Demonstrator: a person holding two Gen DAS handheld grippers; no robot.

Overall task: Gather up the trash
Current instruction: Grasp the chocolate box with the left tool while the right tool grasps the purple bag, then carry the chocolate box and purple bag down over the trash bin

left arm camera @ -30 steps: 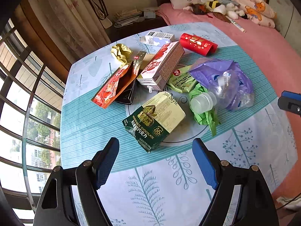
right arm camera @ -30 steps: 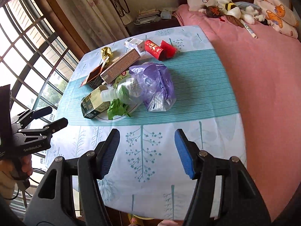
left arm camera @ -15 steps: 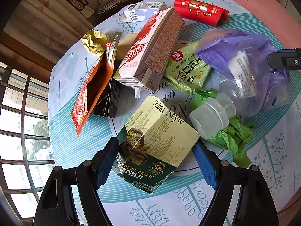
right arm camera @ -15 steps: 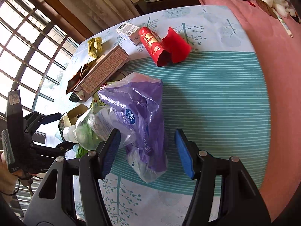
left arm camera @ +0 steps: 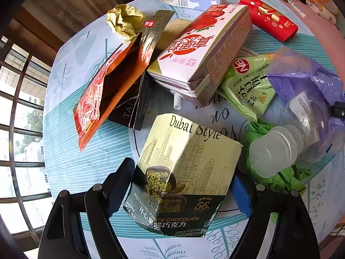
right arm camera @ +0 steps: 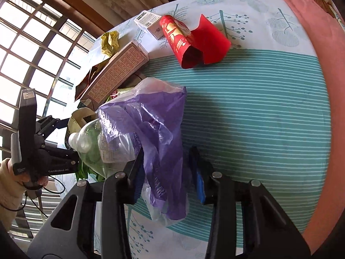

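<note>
Now, on the far left of the left wrist view, an orange snack pouch point(left arm camera: 103, 90) leans on a black packet point(left arm camera: 133, 108), with a crumpled yellow wrapper point(left arm camera: 124, 21) behind them. Next comes a pink strawberry carton point(left arm camera: 202, 49), tilted on top of other trash. In front of it is the chocolate box point(left arm camera: 185, 172), which sits between the 2 fingers of the left gripper point(left arm camera: 183, 192). That gripper is wide open, and its jaws are opening a bit more. I cannot tell if its pads touch the box. To the right lie a green snack bag point(left arm camera: 248, 86), a crumpled green paper point(left arm camera: 280, 177) and a clear plastic bottle point(left arm camera: 280, 149) on its side. A red envelope point(left arm camera: 269, 21) lies farther back on the table cloth point(left arm camera: 71, 151).

In the right wrist view, a hand point(right arm camera: 13, 179) holds the left gripper at the left edge. The bottle lies next, partly under the purple plastic bag point(right arm camera: 159, 133). The bag hangs between the fingers of the right gripper point(right arm camera: 167, 172). Its jaws are closing on the bag. The left pad touches the bag, but the right pad is still apart from it.
</note>
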